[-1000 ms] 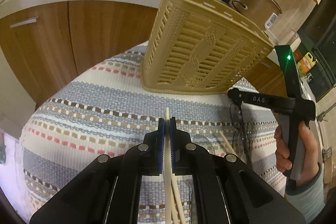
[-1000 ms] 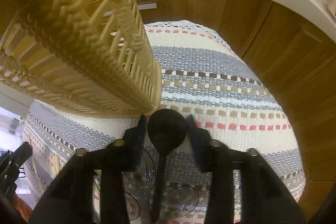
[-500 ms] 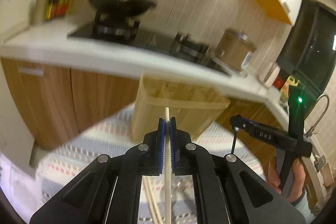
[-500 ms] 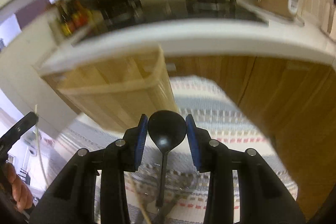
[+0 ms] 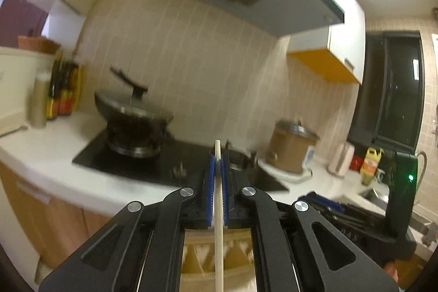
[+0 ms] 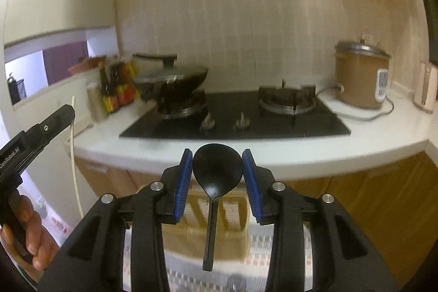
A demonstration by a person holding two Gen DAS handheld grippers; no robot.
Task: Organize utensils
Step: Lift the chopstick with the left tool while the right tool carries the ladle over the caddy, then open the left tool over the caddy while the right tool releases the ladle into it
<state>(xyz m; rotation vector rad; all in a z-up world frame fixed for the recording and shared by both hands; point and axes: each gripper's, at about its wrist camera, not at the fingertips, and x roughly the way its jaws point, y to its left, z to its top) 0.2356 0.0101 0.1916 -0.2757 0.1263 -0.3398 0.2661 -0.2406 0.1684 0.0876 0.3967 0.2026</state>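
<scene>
My left gripper (image 5: 217, 164) is shut on a pale wooden chopstick (image 5: 219, 223) that hangs down between its blue pads. It is raised level, facing the stove. The same left gripper (image 6: 69, 111) shows at the left edge of the right wrist view, the chopstick (image 6: 74, 168) dangling below it. My right gripper (image 6: 217, 167) is shut on the bowl of a black spoon (image 6: 217, 174), whose handle points down. Below both, the tan woven utensil basket (image 6: 191, 234) stands on the striped cloth (image 6: 276, 256); the basket (image 5: 197, 259) also appears blurred under the left fingers.
A white counter (image 6: 301, 152) holds a black gas hob (image 6: 235, 116) with a lidded wok (image 6: 169, 75), sauce bottles (image 6: 117, 89) and a brown rice cooker (image 6: 361, 75). Wooden cabinet doors (image 6: 383, 196) lie below. The right gripper's body (image 5: 377, 210) sits at lower right in the left wrist view.
Both grippers have risen and tilted up from the cloth with their utensils. The basket has dropped from filling the views to below the fingers; stove and wall now fill the frames.
</scene>
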